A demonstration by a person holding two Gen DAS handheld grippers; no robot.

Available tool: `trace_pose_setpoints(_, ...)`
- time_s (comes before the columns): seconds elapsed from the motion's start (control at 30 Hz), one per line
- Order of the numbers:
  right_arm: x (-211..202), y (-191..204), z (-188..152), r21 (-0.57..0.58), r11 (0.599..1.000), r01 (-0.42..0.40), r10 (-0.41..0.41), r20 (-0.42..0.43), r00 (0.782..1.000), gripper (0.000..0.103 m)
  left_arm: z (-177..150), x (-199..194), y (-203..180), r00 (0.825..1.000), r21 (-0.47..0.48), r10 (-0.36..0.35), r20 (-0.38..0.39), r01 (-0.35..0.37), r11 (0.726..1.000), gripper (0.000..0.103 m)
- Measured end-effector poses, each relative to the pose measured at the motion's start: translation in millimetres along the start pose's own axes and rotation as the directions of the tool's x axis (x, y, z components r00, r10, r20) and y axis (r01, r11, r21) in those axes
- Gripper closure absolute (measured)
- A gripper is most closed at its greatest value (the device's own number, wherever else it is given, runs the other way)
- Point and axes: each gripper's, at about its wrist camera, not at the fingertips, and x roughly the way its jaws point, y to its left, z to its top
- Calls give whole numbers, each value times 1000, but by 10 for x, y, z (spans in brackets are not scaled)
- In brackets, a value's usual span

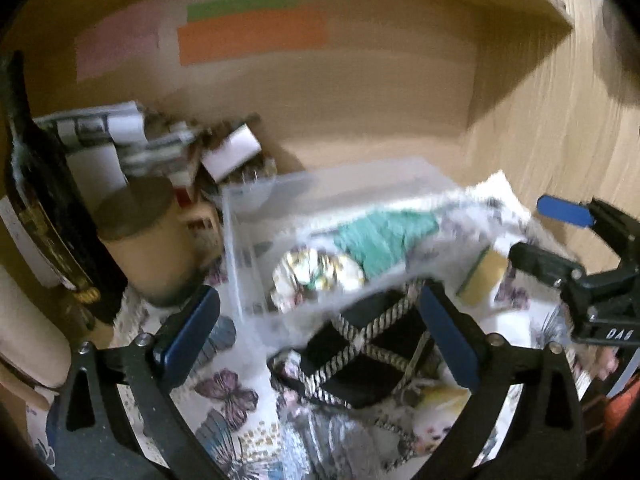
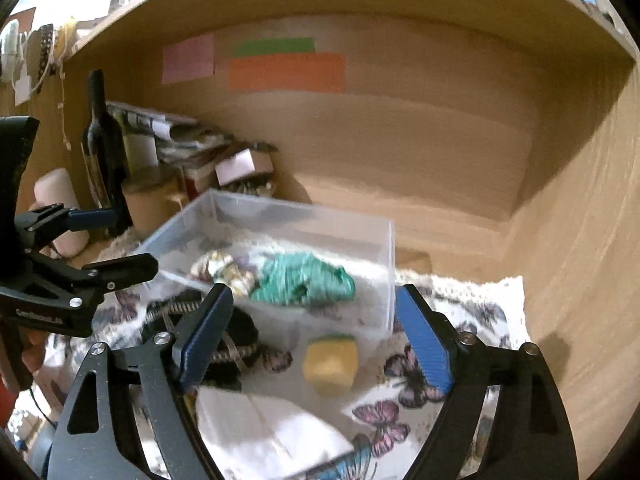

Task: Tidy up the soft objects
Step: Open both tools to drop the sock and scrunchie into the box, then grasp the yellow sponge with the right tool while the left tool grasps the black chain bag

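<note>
Both tools are hovering over the butterfly-printed white cloth (image 2: 404,412) inside a wooden shelf alcove, and neither is holding anything. The left gripper (image 1: 320,330) is spreading its blue-padded fingers (image 1: 188,328) wide apart above the black pouch crossed with striped cord (image 1: 360,352), which is lying on the cloth just in front of the clear plastic storage box (image 2: 384,264); that placing suggests the pouch is the next soft thing to be lifted. The right gripper (image 2: 316,336) is likewise keeping its fingers well apart, framing the yellow sponge block with a green top (image 2: 331,364), which is sitting on the cloth just outside the box's near wall, beside a folded white cloth (image 2: 272,432). Inside the box, a teal knitted bundle (image 2: 304,284) and a crumpled patterned fabric piece (image 2: 224,272) are already resting side by side, so the sorting appears to be partly done. A dark glass bottle (image 2: 100,136) and a brown cardboard canister (image 2: 148,196) are standing off to the left, apart from the work. Motion blur is softening both views, so finer contact is hard to judge.
</note>
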Motion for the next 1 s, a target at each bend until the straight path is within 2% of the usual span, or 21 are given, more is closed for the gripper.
trace_pose_setpoints(0.17,124,-91,-224,24,1000,4,-3,-64,998,21,-184,205,-83,997,22,-1,-83,3,1000,2)
trace_pose_setpoints(0.27,238,-158,-342,46,999,13,-8,-108,994,21,-262,333,-118,991,23,-36,-130,40,999,2)
trace_pose_setpoints(0.43,391,-218,-432,78,997,5,7,-154,988,24,-333,452,-153,987,9,-56,-152,59,998,2)
trace_pose_setpoints(0.5,442,-226,-437,85,996,-2,17,-168,986,37,-335,471,-148,985,-6,-72,-154,72,997,9)
trace_pose_setpoints(0.53,465,-225,-439,88,996,-8,23,-175,984,41,-332,484,-146,984,-8,-81,-161,81,997,19)
trace_pose_setpoints(0.57,487,-224,-442,89,996,-17,33,-182,983,49,-331,495,-148,981,-10,-96,-170,95,995,29)
trace_pose_setpoints(0.6,502,-223,-452,89,996,-21,38,-186,982,58,-330,501,-143,978,-17,-110,-177,109,994,32)
trace_pose_setpoints(0.67,510,-208,-473,85,996,-28,44,-192,981,68,-333,485,-136,979,-25,-116,-170,113,993,42)
trace_pose_setpoints(0.87,380,-194,-510,87,996,-27,41,-154,987,71,-358,355,-137,980,-27,-136,-145,133,991,73)
trace_pose_setpoints(0.93,306,-181,-505,78,997,-19,30,-134,990,71,-359,287,-147,984,-17,-123,-131,122,992,79)
trace_pose_setpoints(1.0,218,-168,-492,71,997,-15,23,-114,993,71,-357,195,-147,987,-13,-116,-109,115,993,80)
